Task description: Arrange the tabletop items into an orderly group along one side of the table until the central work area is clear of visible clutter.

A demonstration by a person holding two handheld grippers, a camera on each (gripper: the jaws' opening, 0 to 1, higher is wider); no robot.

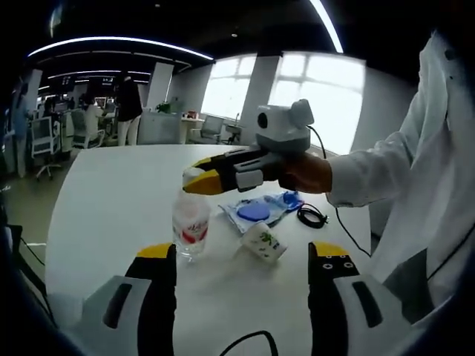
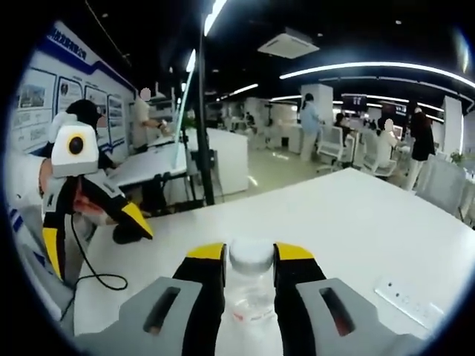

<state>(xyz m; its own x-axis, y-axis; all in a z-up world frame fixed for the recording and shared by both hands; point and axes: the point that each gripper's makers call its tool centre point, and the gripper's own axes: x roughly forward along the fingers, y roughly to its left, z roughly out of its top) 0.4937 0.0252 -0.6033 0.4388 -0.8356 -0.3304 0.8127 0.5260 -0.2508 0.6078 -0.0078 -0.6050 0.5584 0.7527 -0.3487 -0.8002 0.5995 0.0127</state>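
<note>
White tabletop stretches out under both grippers, with an office of desks, chairs and a few people behind it. In the right gripper view the right gripper has its yellow-tipped jaws pressed against either side of a clear plastic bottle, just under its white cap, so it is clenched on the bottle. The left gripper view shows the same grip from across the table: the right gripper comes in from the right, held in a hand in a white sleeve, its tips at the top of the upright bottle, which has a red and white label and stands on the table.

The left gripper hangs low over the near edge with its jaws spread wide and nothing between them. It also shows at the left of the right gripper view, jaws parted and pointing down, a black cable trailing from it.

Just right of the bottle lies a small white cup on its side, with green print. Behind the cup sits a clear packet with a blue disc in it, and beside that a coiled black cord. A white power strip lies on the table at the right of the right gripper view.
</note>
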